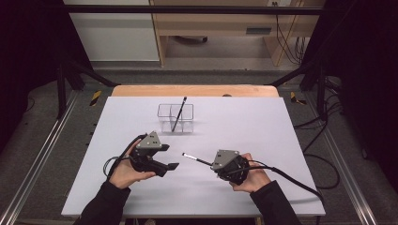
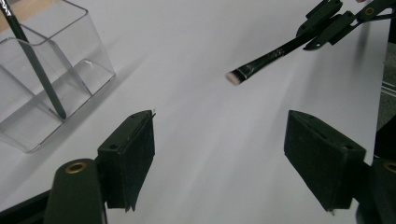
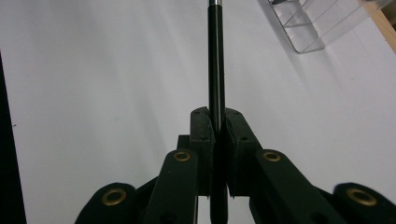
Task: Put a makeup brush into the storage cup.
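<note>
One black pencil [image 1: 179, 114] already stands tilted in the clear organizer [image 1: 175, 118]; we judge the brush [image 1: 197, 160] goes in next. Our right gripper [image 1: 213, 165] pinches the brush handle between pressed-together jaws, bristle tip ahead of it, pointing toward the left gripper [image 1: 174, 166]. The left's jaws are spread, nothing between them, organizer ahead and well apart. Both hands held low over the table [image 1: 244, 122], palms gripping from below.

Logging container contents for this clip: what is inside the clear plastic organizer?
One dark pencil-like stick leans in the clear organizer, its tip on the bottom. The other compartments look empty through the walls. Its upper end is cut off in the left gripper view.
</note>
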The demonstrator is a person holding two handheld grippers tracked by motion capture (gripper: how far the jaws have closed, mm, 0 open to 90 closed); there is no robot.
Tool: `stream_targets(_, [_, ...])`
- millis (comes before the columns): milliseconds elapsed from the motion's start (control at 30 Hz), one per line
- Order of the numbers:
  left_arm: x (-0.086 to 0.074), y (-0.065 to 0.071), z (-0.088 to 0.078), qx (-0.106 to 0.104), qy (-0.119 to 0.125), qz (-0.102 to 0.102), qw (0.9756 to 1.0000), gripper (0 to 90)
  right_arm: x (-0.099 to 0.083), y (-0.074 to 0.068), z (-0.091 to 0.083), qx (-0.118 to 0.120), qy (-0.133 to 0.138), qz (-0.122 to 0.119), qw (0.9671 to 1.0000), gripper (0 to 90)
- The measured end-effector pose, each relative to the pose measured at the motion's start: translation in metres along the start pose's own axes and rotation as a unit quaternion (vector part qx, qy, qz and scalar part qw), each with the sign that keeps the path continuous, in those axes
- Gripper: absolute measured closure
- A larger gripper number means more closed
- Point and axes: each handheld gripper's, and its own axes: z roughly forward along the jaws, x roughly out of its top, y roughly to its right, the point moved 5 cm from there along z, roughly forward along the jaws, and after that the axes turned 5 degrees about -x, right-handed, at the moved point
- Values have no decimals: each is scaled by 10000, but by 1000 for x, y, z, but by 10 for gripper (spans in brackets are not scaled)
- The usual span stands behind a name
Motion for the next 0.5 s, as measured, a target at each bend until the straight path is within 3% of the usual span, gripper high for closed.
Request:
stream_targets(300, [-8, -4, 2, 139, 232, -267, 9993, 234, -6, 1, 2, -136, 239, 432, 9987, 840])
stream_targets(500, [-10, -1, 1, 228, 445, -416, 9979, 234, -12, 1, 1, -173, 468, 765, 9958, 840])
